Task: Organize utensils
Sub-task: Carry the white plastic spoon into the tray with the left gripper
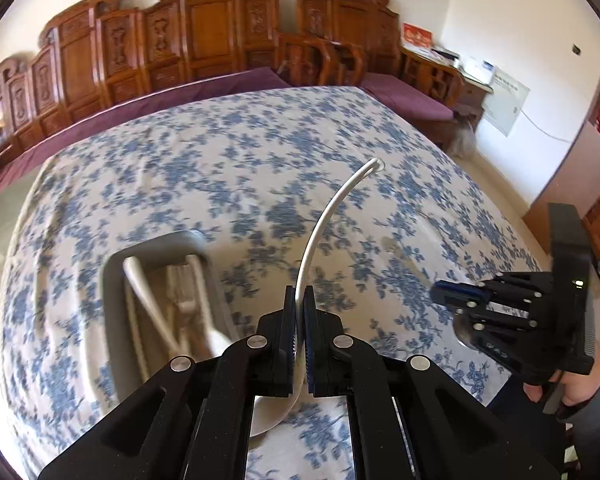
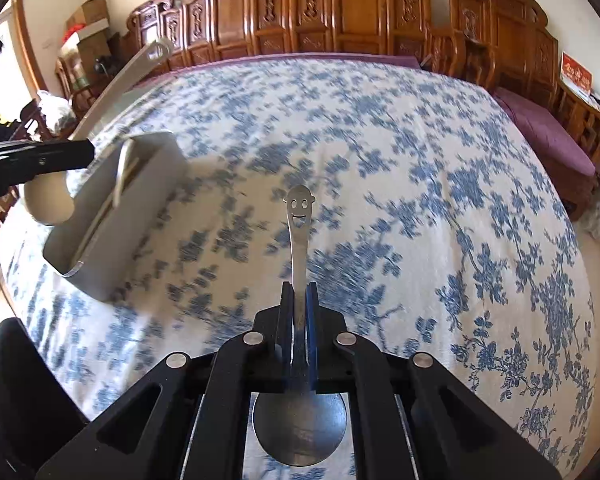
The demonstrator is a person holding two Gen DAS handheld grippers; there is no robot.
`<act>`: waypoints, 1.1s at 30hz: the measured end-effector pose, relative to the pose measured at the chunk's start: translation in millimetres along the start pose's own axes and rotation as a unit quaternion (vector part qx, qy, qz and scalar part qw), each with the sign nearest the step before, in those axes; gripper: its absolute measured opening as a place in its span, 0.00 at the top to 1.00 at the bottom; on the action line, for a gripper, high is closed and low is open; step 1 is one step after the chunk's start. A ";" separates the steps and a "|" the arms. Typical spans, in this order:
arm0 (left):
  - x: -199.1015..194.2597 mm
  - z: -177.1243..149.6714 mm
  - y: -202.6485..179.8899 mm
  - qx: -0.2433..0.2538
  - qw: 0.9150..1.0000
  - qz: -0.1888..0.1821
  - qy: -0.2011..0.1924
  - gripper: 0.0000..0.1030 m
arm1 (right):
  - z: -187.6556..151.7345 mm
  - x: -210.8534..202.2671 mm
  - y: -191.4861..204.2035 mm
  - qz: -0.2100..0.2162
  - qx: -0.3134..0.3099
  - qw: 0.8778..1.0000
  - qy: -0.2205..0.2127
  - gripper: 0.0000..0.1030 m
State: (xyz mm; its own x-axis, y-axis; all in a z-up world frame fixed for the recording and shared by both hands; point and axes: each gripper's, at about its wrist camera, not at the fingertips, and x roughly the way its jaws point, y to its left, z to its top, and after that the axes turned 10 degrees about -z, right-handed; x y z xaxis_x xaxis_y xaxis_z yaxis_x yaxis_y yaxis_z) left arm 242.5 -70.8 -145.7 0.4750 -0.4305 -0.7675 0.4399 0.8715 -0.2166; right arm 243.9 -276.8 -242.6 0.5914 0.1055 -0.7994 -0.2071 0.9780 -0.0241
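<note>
My left gripper [image 1: 299, 294] is shut on a white spoon [image 1: 320, 224]. Its curved handle rises ahead of the pads and its bowl hangs below the jaws. A grey utensil tray [image 1: 112, 280] lies to the left below it on the floral cloth, with several pale utensils inside. My right gripper [image 2: 300, 290] is shut on a metal spoon [image 2: 299, 220] with a smiley face cut into the handle end; its bowl shows under the jaws. In the right wrist view the left gripper [image 2: 89, 153] holds the white spoon [image 2: 48, 200] just above the near-left end of the tray [image 2: 140, 216]. The right gripper [image 1: 440, 292] appears at the right of the left wrist view.
A table with a blue-flowered white cloth [image 2: 380, 140] fills both views. Carved wooden benches [image 2: 340, 12] with purple cushions [image 2: 548, 132] run along the far side. A person's hand [image 1: 580, 384] holds the right gripper. Boxes [image 2: 88, 24] are stacked at the far left.
</note>
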 end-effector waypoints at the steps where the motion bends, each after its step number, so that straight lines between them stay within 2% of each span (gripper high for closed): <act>1: -4.0 -1.1 5.5 -0.004 1.000 0.006 -0.003 0.98 | 1.2 -2.8 2.3 0.003 -0.001 1.000 -0.003 0.93; 9: -13.5 -13.0 42.3 -0.042 0.999 0.029 -0.003 0.98 | 9.4 -18.4 24.7 0.024 -0.012 0.999 -0.018 0.93; 19: 11.7 -32.3 88.7 -0.102 0.993 0.047 0.024 0.98 | 14.3 -19.7 39.0 0.040 -0.021 0.999 -0.021 0.93; 33: 43.1 -34.4 106.7 -0.112 0.990 0.069 0.054 0.97 | 22.1 -16.3 49.9 0.061 -0.024 0.998 -0.023 0.93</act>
State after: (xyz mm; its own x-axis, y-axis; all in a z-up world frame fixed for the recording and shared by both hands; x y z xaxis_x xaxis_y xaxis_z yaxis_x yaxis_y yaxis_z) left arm 283.6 11.7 -222.6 0.4290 -0.2858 -0.8569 0.1895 0.9560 -0.2240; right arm 241.1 -225.7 -217.4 0.5948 0.2319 -0.7697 -0.3162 0.9478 0.0412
